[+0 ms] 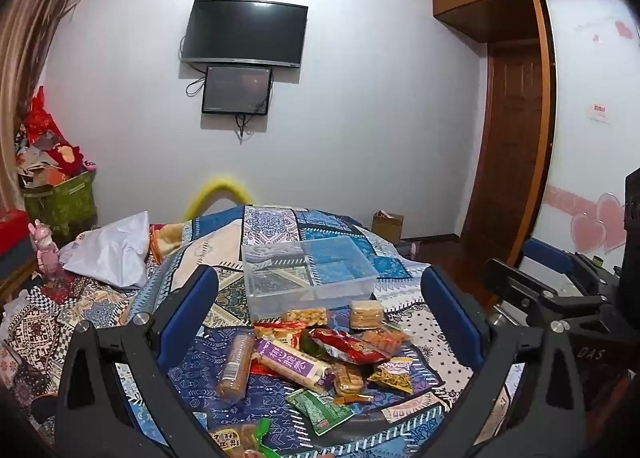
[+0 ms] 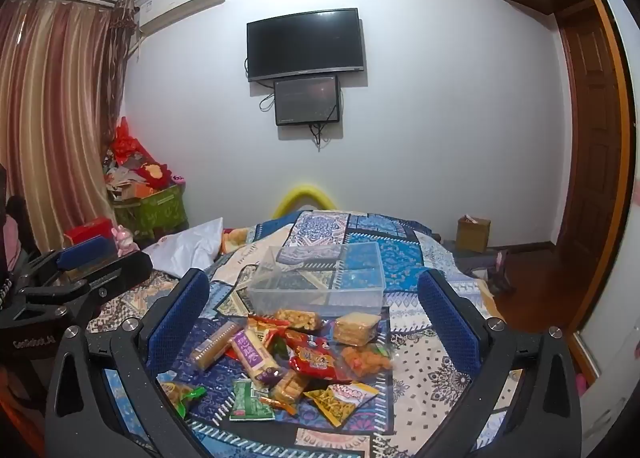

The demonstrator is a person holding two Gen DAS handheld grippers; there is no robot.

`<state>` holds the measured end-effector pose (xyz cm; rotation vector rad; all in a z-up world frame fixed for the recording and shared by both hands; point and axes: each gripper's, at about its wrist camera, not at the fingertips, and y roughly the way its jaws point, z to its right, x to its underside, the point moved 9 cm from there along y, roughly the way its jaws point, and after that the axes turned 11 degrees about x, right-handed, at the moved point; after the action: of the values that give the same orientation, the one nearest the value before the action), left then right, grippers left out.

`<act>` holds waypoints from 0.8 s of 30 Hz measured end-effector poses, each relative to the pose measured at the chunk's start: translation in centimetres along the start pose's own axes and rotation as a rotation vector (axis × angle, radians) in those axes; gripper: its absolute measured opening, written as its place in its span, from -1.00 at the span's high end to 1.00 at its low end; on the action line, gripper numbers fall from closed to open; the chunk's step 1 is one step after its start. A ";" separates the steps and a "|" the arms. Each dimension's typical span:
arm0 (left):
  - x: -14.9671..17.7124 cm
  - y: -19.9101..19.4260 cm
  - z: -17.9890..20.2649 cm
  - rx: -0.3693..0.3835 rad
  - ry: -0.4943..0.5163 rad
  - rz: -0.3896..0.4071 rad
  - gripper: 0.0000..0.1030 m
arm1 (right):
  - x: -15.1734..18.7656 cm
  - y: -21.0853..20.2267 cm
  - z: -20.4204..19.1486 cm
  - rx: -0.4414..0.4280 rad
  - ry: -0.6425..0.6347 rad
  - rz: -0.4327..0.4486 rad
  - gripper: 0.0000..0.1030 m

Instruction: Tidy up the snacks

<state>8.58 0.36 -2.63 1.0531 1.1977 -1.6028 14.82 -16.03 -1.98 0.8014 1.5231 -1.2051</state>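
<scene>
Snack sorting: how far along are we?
Done: nothing visible; the clear bin on the bedspread holds no snacks. In hand: nothing; left gripper and right gripper are both open above the pile. Left: the whole snack pile, including the purple bar and the red packet.

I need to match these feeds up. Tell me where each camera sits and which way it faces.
Left wrist: on the left gripper, open, facing the snack pile, clear box and TV wall; the right gripper shows at right.
Right wrist: on the right gripper, open, same way; the left gripper shows at left.
Shared: snacks, box, bedspread, TV.
</scene>
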 end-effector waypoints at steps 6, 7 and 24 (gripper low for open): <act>-0.2 0.4 0.6 0.023 0.028 -0.014 -0.99 | -0.1 0.0 0.1 -0.008 0.004 -0.004 -1.00; 0.0 0.5 0.5 0.020 0.026 -0.013 -0.99 | -0.1 0.1 0.1 -0.009 0.006 -0.004 -1.00; 0.2 0.3 0.2 0.005 0.030 -0.008 -0.99 | -0.3 -0.3 0.2 -0.002 0.005 0.012 -1.00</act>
<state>8.73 0.11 -2.88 1.0800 1.2195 -1.6028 14.69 -16.29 -1.59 0.8121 1.5212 -1.1937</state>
